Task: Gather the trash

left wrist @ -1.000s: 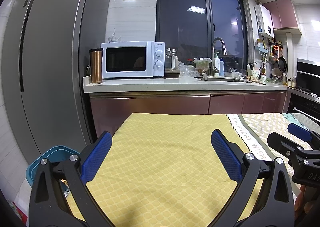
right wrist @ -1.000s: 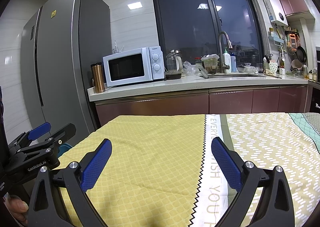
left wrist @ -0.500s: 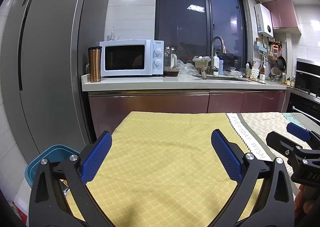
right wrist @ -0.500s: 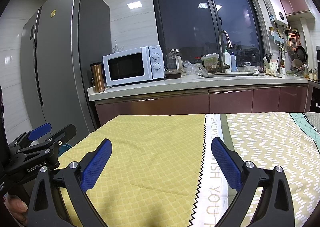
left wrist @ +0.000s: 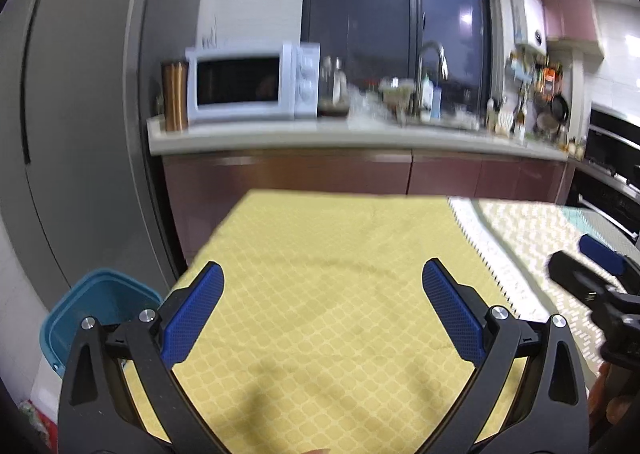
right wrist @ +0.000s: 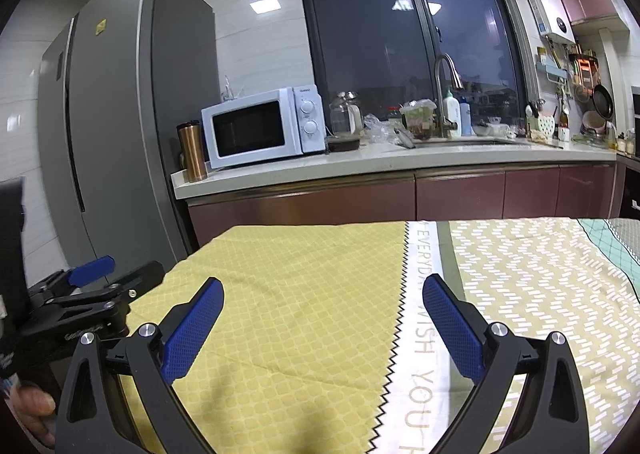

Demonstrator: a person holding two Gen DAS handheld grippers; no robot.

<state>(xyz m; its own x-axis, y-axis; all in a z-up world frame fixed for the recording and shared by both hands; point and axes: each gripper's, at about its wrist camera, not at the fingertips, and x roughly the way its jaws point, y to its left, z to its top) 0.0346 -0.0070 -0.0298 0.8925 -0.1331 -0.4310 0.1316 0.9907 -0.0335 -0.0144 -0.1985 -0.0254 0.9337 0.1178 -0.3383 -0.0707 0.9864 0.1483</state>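
Note:
My left gripper (left wrist: 322, 274) is open and empty above the yellow tablecloth (left wrist: 320, 274); it also shows at the left edge of the right wrist view (right wrist: 116, 272). My right gripper (right wrist: 322, 290) is open and empty over the same cloth, near its white lettered stripe (right wrist: 420, 334); it also shows at the right edge of the left wrist view (left wrist: 588, 262). A blue bin (left wrist: 96, 306) stands on the floor left of the table. No trash shows on the cloth.
A grey fridge (right wrist: 120, 126) stands at the left. Behind the table a counter (right wrist: 380, 162) carries a white microwave (right wrist: 260, 126), a copper tumbler (right wrist: 192, 152), jars and a sink tap (right wrist: 444, 94). An oven (left wrist: 612, 174) is at the right.
The left gripper has tilted downward and its view is blurred with motion; the blue bin shows more fully. The right gripper has barely moved.

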